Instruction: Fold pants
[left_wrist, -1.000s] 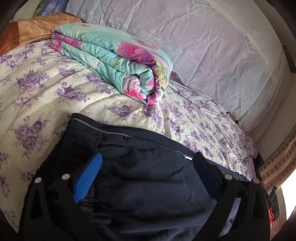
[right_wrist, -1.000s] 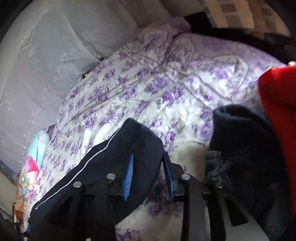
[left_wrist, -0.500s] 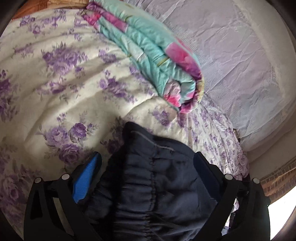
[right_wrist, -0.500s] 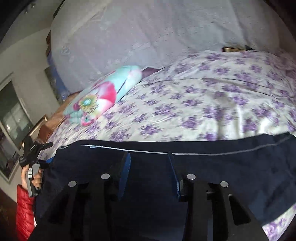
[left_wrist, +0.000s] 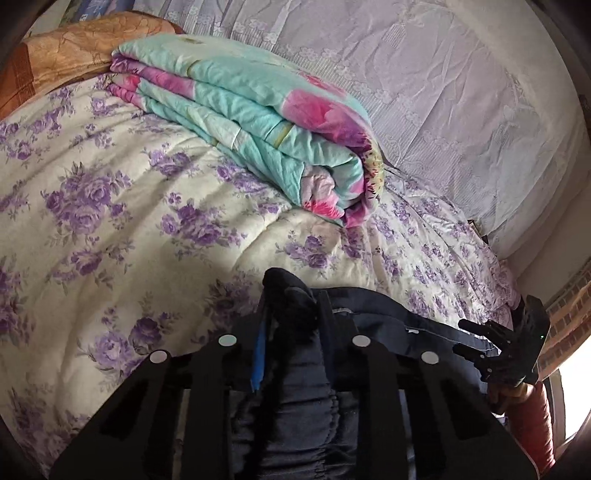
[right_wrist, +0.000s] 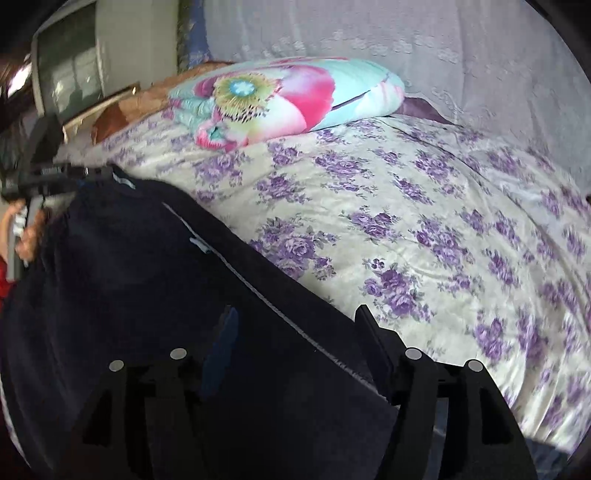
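— Where are the pants, and what have your jaws got?

— On my left wrist view the left gripper (left_wrist: 293, 332) has its jaws closing, and the pads press on a bunched fold of the dark navy pants (left_wrist: 295, 413) at the gathered elastic waistband. The fabric pokes up past the fingertips at twelve o'clock from the jaws. The rest of the pants trails off toward three o'clock across the bed (left_wrist: 110, 221), with its cream cover printed in purple flowers.

— And the right side?

— My right gripper (right_wrist: 295, 325) has its jaws opening. They stand apart, with the pants (right_wrist: 147, 295) lying under and between them; I see no pad pressing on the cloth. A thin pale stripe along the leg runs from ten o'clock down to four o'clock through the gap.

— Anything else on the bed?

— A folded quilt (left_wrist: 258, 125) in turquoise and pink sits at twelve o'clock, well apart from the pants, against a pale lace curtain (left_wrist: 443, 92). At three o'clock in the left view I see my right gripper in a hand with a red sleeve (left_wrist: 532, 421).
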